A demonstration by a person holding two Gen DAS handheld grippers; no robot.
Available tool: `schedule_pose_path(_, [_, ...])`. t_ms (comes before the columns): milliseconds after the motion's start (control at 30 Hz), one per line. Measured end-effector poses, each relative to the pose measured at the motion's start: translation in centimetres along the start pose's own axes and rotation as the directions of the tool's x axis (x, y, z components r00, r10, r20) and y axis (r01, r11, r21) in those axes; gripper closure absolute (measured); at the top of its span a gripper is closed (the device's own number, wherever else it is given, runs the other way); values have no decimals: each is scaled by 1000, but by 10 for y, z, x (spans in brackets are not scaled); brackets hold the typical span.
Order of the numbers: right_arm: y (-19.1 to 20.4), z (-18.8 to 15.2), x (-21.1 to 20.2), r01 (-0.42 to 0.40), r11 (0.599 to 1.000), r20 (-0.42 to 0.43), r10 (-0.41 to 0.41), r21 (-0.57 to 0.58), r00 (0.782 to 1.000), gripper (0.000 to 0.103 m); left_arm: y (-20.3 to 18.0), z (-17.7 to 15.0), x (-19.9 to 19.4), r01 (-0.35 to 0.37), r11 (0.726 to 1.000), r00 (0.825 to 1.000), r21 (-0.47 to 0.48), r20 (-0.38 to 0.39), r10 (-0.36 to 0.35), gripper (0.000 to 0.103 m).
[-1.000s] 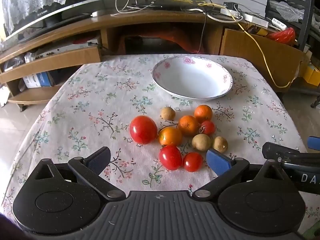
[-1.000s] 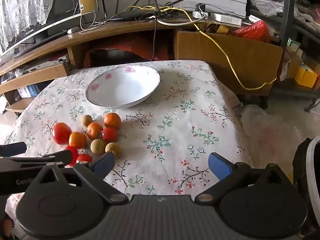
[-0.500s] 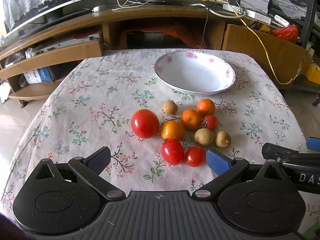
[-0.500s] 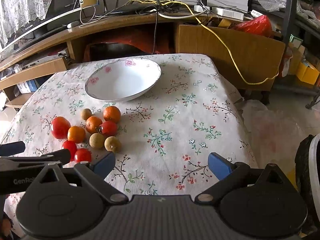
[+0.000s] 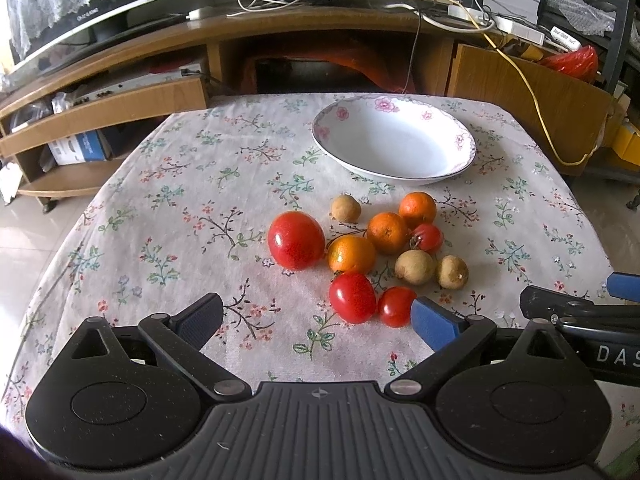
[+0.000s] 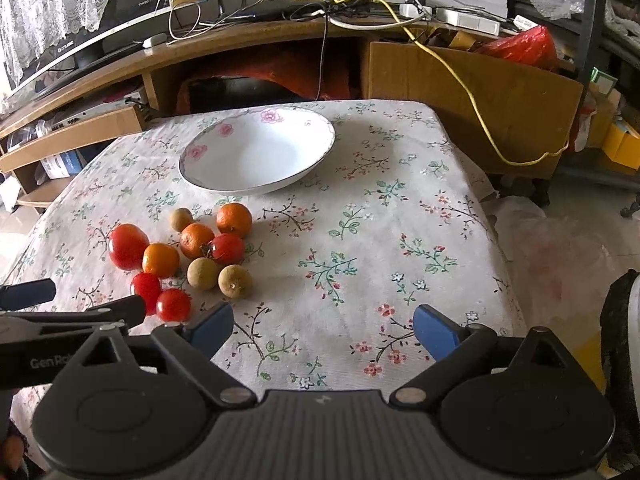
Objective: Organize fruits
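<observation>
A heap of fruit lies on the floral tablecloth: a big red tomato (image 5: pixel 296 240), smaller tomatoes (image 5: pixel 352 297), oranges (image 5: pixel 387 232) and brown longans (image 5: pixel 414 267). Behind it stands an empty white bowl (image 5: pixel 394 143) with pink flowers on the rim. My left gripper (image 5: pixel 318 320) is open and empty, hovering just short of the nearest tomatoes. In the right wrist view the same heap (image 6: pixel 196 240) lies left of centre below the bowl (image 6: pixel 256 154). My right gripper (image 6: pixel 323 328) is open and empty over bare cloth, to the right of the fruit.
The small table (image 6: pixel 400 220) drops off at its right and near edges. A wooden TV stand (image 5: pixel 280 36) with cables and a monitor runs behind it. A cardboard box (image 6: pixel 472 92) and a red bag stand at the back right.
Both grippers have tipped down and drawn slightly closer to the table, so the bowl and fruit sit lower in view. The fruit has not moved. Both stay open.
</observation>
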State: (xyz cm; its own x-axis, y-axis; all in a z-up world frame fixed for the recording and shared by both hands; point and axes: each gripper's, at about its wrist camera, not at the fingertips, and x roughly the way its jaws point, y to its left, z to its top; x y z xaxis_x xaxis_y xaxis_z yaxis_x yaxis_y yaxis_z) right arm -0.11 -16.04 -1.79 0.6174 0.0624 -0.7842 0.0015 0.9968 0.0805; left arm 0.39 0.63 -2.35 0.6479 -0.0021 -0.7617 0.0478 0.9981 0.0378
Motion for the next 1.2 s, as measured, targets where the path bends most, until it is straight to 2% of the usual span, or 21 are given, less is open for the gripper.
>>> schedule_pose_path(400, [8,4,11,-48,997,-17,47,-54,999,12,7,-2,9,-2,1000,1000,11,-11,2,2])
schedule_pose_path(667, [10,14,24,-117,991,-32,115,-64,993,16,12,2,16,-9,1000,1000,0,-25,9,2])
schedule_pose_path(967, [19,23,43,-176,979,-71,169,-102,983,25,18,3,24,-42,999,998,25,-38,42,2])
schedule_pose_path(1133, [24,27,56,-202,969,-106,188,-139,976,40,23,3,27,-27,1000,998,10,-49,28,2])
schedule_pose_path(1200, [26,27,60,-211,966,-118,194,-147,974,42,23,3,27,-19,1000,998,7,-51,20,2])
